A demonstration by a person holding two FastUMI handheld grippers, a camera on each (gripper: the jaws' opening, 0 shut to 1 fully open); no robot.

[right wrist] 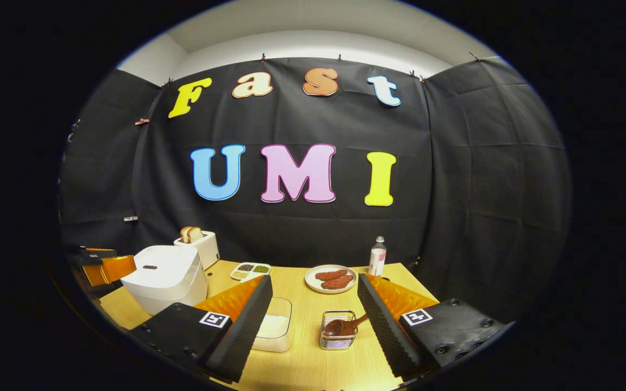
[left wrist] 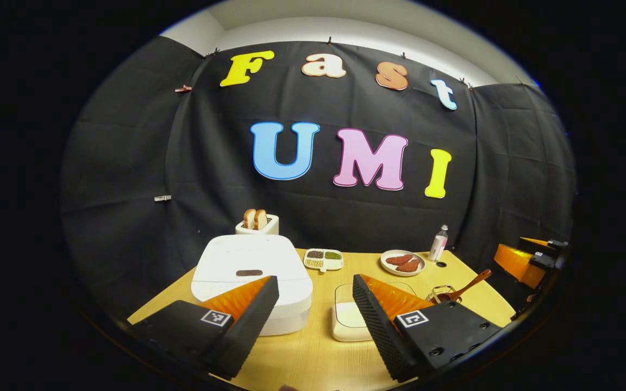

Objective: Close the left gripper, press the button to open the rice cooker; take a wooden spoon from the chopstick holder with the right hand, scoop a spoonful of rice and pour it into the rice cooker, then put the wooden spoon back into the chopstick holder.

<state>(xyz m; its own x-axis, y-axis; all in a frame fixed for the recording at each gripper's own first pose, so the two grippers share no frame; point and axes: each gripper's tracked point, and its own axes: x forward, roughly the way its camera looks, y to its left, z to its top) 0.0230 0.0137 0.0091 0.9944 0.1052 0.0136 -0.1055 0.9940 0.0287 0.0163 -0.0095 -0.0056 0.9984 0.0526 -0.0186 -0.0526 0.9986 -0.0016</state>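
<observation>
While both tools gape wide, rice cooker (left wrist: 251, 277) lid shut, wooden spoon (right wrist: 345, 326) in chopstick holder (right wrist: 338, 329).

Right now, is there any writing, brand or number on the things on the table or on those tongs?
None can be read.
Bottle: label too small to read.
Rice cooker: dark strip on the lid, no legible text.
Left tongs and right tongs: square black-and-white markers, no words.
</observation>
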